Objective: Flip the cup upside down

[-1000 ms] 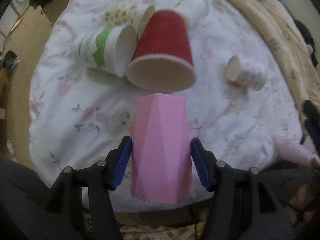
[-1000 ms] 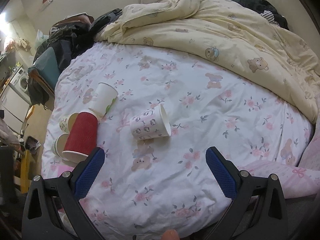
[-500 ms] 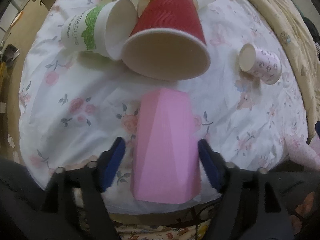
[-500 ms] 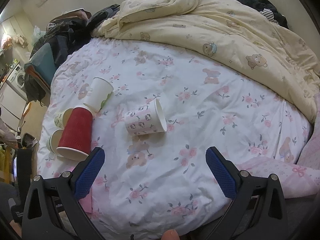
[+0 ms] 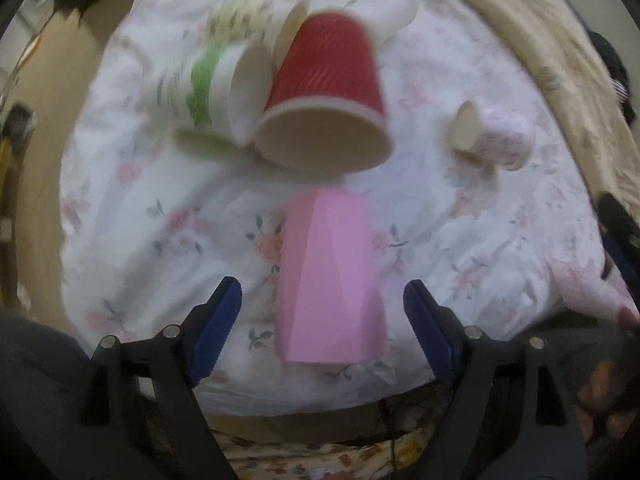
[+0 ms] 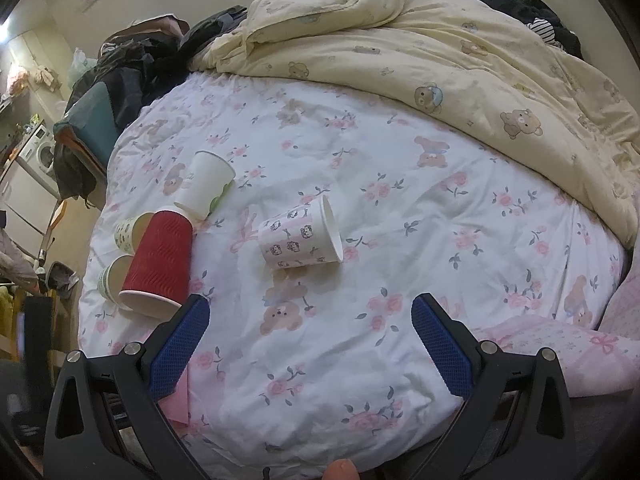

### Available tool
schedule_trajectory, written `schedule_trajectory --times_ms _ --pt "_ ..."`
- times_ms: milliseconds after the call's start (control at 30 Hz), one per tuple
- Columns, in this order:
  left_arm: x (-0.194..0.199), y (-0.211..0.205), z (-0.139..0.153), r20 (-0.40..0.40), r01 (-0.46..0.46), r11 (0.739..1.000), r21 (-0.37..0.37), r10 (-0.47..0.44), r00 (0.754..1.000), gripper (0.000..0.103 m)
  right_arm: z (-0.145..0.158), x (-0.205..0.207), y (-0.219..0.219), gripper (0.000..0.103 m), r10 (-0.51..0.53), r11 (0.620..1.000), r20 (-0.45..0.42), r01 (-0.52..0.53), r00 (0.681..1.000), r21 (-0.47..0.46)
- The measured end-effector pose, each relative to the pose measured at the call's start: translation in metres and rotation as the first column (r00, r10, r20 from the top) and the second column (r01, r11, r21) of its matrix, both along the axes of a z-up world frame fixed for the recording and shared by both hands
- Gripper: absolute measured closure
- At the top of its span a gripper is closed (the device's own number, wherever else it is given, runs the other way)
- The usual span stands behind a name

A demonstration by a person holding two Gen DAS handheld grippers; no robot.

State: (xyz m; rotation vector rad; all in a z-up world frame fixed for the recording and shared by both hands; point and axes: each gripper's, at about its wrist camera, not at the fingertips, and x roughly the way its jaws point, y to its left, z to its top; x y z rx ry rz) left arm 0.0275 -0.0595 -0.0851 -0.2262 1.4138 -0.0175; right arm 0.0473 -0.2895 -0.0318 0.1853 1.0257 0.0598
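Note:
A pink faceted cup (image 5: 330, 280) stands on the floral bedsheet near the bed's front edge, wide end down. My left gripper (image 5: 322, 312) is open, its blue fingers apart on either side of the cup and not touching it. A corner of the pink cup (image 6: 176, 400) shows behind the left finger in the right wrist view. My right gripper (image 6: 308, 344) is open and empty above the sheet.
A red ribbed cup (image 5: 326, 92) lies on its side just beyond the pink cup, with a green-banded cup (image 5: 216, 92), a yellow patterned cup (image 5: 256, 20) and a white cup (image 5: 388, 8) around it. A cartoon-print cup (image 6: 300, 236) lies alone mid-bed. A cream duvet (image 6: 440, 52) is heaped behind.
My left gripper has opened wider around the pink cup and pulled back a little. The right gripper has held almost still, open.

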Motion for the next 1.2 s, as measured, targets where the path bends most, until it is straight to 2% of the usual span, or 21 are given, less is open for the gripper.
schedule_trajectory --times_ms 167,300,533,667,800,900,1000,1100,1200 --pt "-0.003 0.015 0.032 0.073 0.044 0.998 0.042 -0.047 0.996 0.022 -0.001 0.001 0.002 0.000 0.001 1.000 -0.008 -0.001 1.000 0.010" --pt "-0.005 0.036 0.050 0.127 0.030 0.997 0.074 -0.039 0.991 0.022 -0.002 0.003 0.011 0.000 0.015 1.000 -0.013 -0.015 1.000 0.011" --pt "-0.008 0.068 0.040 0.149 -0.020 0.994 0.105 0.004 0.989 0.022 -0.004 0.003 0.028 0.000 0.058 0.998 -0.014 -0.058 0.998 -0.038" --pt "-0.012 0.072 0.026 0.201 -0.027 0.985 0.168 -0.007 0.980 0.022 -0.010 0.003 0.033 0.000 0.074 0.995 -0.034 -0.076 0.997 -0.057" --pt "-0.011 0.079 0.025 0.200 -0.072 0.992 0.103 0.050 0.979 0.022 -0.012 0.003 0.037 0.000 0.096 0.993 -0.040 -0.099 0.995 -0.064" --pt "-0.010 0.079 0.030 0.225 -0.076 0.990 0.121 0.047 0.973 0.022 -0.013 0.004 0.042 0.000 0.125 0.991 -0.044 -0.127 0.991 -0.050" --pt "-0.011 0.081 0.028 0.214 -0.081 0.991 0.104 0.057 0.975 0.022 -0.017 0.004 0.049 0.000 0.160 0.986 -0.066 -0.162 0.985 -0.029" --pt "-0.011 0.084 0.027 0.201 -0.085 0.994 0.069 0.070 0.977 0.009 -0.017 0.004 0.058 0.000 0.215 0.976 -0.084 -0.216 0.973 -0.004" --pt "-0.013 0.083 0.027 0.193 -0.077 0.996 0.042 0.068 0.979 0.008 -0.018 0.005 0.068 0.000 0.271 0.963 -0.113 -0.269 0.956 0.036"
